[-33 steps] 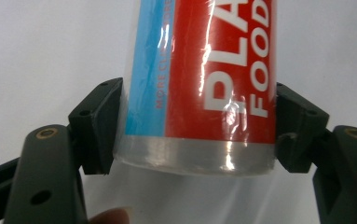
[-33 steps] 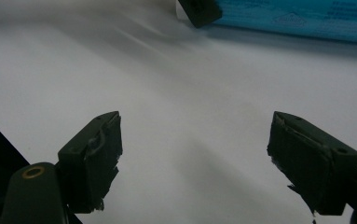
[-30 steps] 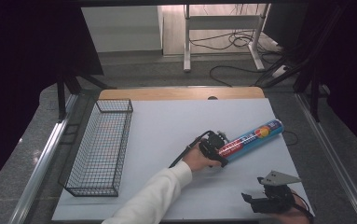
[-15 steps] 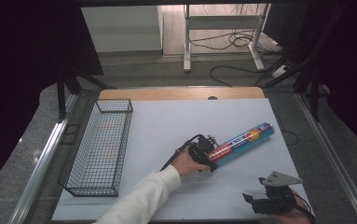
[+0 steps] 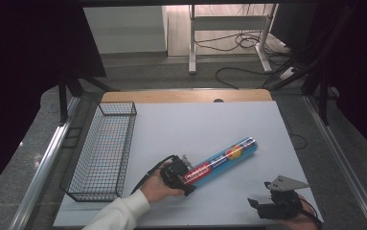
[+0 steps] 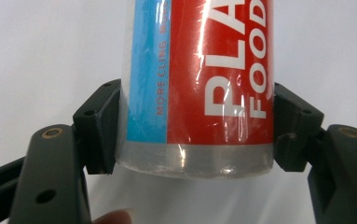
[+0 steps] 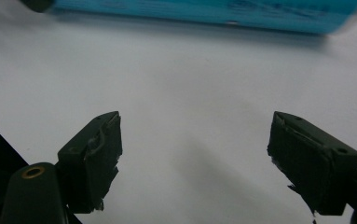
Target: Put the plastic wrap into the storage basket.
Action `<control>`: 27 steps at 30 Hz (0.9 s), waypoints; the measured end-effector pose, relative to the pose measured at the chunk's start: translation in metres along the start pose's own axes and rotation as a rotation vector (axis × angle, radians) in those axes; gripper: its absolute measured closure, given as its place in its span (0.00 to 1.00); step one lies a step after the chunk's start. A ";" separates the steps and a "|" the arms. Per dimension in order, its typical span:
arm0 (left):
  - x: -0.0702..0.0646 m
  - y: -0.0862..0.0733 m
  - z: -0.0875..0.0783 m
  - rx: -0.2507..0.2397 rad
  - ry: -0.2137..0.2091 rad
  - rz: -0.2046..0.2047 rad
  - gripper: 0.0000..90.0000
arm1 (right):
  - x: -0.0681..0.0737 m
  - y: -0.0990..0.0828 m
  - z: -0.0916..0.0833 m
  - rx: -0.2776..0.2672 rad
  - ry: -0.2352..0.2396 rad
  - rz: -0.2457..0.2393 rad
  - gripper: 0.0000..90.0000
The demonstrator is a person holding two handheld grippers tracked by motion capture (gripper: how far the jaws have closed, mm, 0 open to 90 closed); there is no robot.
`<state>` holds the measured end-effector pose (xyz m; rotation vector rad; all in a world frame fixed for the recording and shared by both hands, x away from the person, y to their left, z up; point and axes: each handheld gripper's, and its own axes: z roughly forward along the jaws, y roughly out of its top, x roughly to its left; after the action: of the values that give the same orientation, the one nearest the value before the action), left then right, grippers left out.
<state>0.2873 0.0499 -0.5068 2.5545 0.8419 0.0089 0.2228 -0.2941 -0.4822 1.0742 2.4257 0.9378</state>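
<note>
Fingers, left gripper (image 5: 187, 178): clamped on the near end of the cling film roll (image 5: 222, 160), one black pad on each side of the tube; in the left gripper view the fingers (image 6: 98, 126) press on the clear-wrapped rim where the red and blue label ends. The jaws have just been closing, with the roll between them.

Fingers, right gripper (image 5: 254, 203): wide apart, nothing between them; in the right gripper view the fingers (image 7: 94, 151) stand over bare white surface.

Cling film roll: long tube, red at the gripped end, blue toward the far end, with a yellow mark between. It lies at a slant near the middle of the desk (image 5: 195, 124), its far end pointing up and to the right in the high view. Its blue side shows across the top of the right gripper view (image 7: 204, 10), blurred.

Wire basket (image 5: 83, 194): black mesh, long and narrow, along the left edge of the desk, well apart from the roll.

Left hand (image 5: 159, 190): white sleeve, entering from the bottom edge, holding the left gripper.

Right gripper position: near right corner of the desk, grey three-cornered plate on top, apart from the roll.
</note>
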 end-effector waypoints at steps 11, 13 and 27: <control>-0.005 -0.035 -0.016 0.041 0.037 0.003 0.33 | 0.002 0.002 0.003 0.006 0.002 -0.006 0.20; -0.003 -0.036 -0.016 0.035 0.024 -0.009 0.33 | 0.003 0.003 0.004 0.009 0.003 -0.008 0.20; -0.005 0.023 -0.011 0.008 0.034 0.017 0.14 | 0.002 0.002 0.004 0.012 0.003 -0.010 0.20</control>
<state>0.2940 0.0355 -0.4864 2.5757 0.8339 0.0541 0.2249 -0.2893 -0.4839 1.0645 2.4406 0.9233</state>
